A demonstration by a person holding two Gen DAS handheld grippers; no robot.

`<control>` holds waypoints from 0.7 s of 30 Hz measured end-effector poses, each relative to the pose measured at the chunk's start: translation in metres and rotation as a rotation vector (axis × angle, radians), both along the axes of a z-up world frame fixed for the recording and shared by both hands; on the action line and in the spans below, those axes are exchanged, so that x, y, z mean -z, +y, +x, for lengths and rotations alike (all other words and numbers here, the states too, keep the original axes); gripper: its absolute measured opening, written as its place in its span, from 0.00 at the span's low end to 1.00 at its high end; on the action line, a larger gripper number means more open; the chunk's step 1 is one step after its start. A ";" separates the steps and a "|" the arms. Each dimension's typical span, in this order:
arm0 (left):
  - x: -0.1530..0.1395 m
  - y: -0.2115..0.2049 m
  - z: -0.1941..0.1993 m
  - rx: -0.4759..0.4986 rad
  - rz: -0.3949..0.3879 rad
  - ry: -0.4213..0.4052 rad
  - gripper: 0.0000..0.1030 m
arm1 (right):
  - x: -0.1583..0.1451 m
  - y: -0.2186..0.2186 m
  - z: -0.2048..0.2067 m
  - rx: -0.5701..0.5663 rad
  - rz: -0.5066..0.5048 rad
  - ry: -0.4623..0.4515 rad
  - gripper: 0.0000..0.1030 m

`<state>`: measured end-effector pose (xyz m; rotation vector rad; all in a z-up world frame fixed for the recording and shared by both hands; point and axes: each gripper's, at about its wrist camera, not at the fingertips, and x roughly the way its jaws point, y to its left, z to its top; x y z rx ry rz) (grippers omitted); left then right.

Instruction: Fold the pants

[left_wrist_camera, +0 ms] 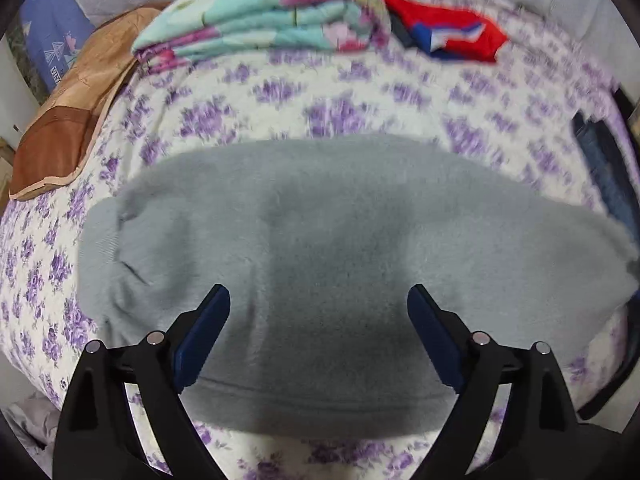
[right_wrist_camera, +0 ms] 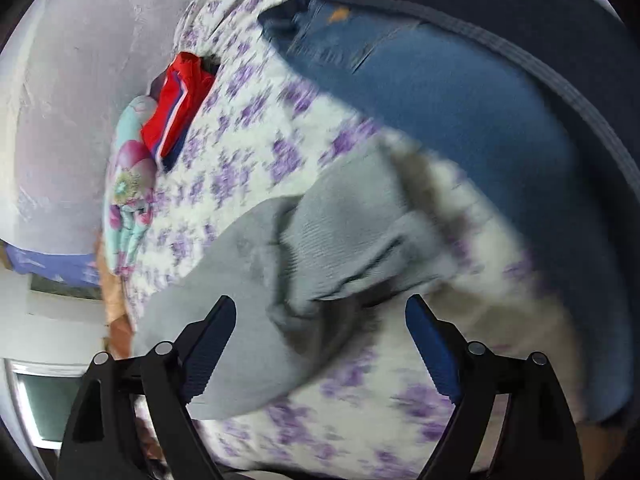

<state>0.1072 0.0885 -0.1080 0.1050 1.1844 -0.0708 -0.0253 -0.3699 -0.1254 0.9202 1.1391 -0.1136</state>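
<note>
- Where the bed (left_wrist_camera: 360, 92) spreads its purple-flowered sheet: grey pants (left_wrist_camera: 320, 248), folded into a wide pad, lying flat across the middle.
- Beyond, along the far edge: floral quilt (left_wrist_camera: 256, 12), red garment (left_wrist_camera: 448, 32).
- Beside the ribbed cuff: blue jeans (right_wrist_camera: 460, 92).
- Left hand-held gripper (left_wrist_camera: 319, 300) released, poised over the pants' near hem.
- Right hand-held gripper (right_wrist_camera: 320, 308) released, cuff between its fingers, ungripped.

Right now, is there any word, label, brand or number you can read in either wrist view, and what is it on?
Blue pillow, left wrist view: dark printed letters beside small triangle drawings, cut off at its edge and too blurred to read.
Jeans, right wrist view: an orange mark near the top, blurred; no letters can be made out.
Grey pants: no label or print visible.
Nothing else carries text.
</note>
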 end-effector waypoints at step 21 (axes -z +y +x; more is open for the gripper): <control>-0.004 0.003 0.059 -0.207 -0.048 -0.031 0.85 | -0.070 0.227 0.187 -0.709 -0.257 -0.333 0.31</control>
